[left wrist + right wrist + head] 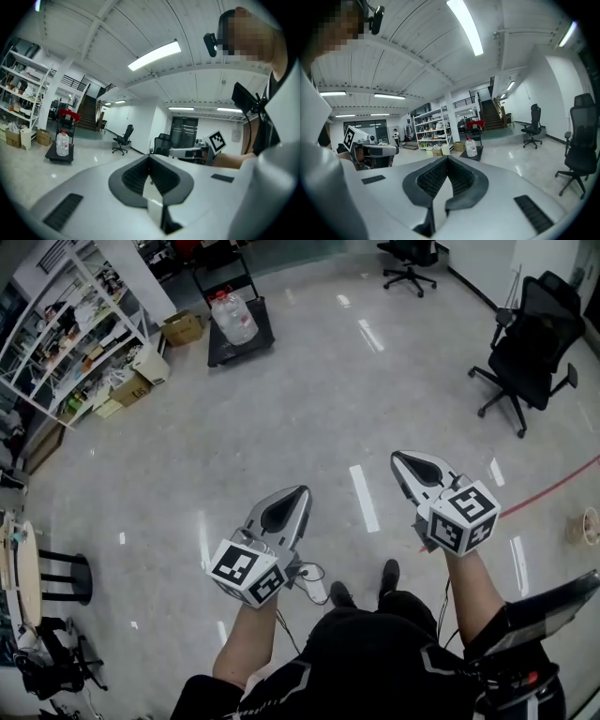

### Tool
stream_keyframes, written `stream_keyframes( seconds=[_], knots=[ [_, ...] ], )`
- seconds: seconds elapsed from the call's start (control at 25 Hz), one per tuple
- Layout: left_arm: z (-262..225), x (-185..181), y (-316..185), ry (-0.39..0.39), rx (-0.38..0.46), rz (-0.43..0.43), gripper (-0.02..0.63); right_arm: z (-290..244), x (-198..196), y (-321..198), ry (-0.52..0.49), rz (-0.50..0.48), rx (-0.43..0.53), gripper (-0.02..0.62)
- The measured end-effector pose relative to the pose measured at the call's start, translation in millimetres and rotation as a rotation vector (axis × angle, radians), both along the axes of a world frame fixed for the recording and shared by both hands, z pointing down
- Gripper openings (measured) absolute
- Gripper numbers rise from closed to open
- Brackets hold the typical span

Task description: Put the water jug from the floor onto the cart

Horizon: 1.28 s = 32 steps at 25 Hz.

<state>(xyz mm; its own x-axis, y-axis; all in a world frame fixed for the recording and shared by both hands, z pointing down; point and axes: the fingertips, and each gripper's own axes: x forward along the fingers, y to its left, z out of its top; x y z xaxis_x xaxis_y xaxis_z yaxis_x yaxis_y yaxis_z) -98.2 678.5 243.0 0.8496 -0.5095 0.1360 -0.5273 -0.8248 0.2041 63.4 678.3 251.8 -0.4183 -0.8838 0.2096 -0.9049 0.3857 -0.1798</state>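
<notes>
A clear water jug [234, 319] stands on a low black cart [260, 333] far across the glossy floor, near the shelving. The left gripper view shows the water jug [62, 143] small at the left, on the cart [59, 157]. The right gripper view has the water jug [471, 147] just above the jaws. My left gripper [301, 492] and right gripper [398, 458] are held side by side in front of me, well short of the cart, and both point toward it. Both are shut with nothing between the jaws.
White shelving [75, 324] full of goods lines the far left, with cardboard boxes [183, 327] beside the cart. Black office chairs stand at the right [530, 343] and far back [410, 263]. A black stool [66, 577] is at my left. A red line [562, 484] crosses the floor.
</notes>
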Motion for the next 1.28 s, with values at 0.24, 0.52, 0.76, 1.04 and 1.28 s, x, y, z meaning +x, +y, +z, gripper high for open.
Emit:
stream_keyframes(
  seconds=[0.24, 0.52, 0.76, 1.04, 1.28],
  knots=[
    [-4.4, 9.1, 30.4, 0.001, -0.005, -0.018, 0.002, -3.3, 8.6, 31.7, -0.003, -0.018, 0.002, 0.003],
    [-10.9, 35.2, 72.3, 0.012, -0.013, -0.060, 0.002, -8.2, 19.8, 66.4, -0.013, -0.098, 0.017, 0.003],
    [-18.9, 67.5, 103.7, 0.019, -0.022, -0.077, 0.002, -13.9, 45.0, 92.0, -0.025, -0.125, 0.016, 0.003],
    [-24.8, 68.6, 122.8, 0.008, 0.004, -0.040, 0.002, -20.5, 47.9, 109.7, -0.035, -0.085, 0.025, 0.003],
    [-30.4, 59.0, 128.2, 0.010, 0.030, -0.036, 0.002, -25.9, 53.6, 119.3, -0.006, -0.053, 0.035, 0.003]
  ],
)
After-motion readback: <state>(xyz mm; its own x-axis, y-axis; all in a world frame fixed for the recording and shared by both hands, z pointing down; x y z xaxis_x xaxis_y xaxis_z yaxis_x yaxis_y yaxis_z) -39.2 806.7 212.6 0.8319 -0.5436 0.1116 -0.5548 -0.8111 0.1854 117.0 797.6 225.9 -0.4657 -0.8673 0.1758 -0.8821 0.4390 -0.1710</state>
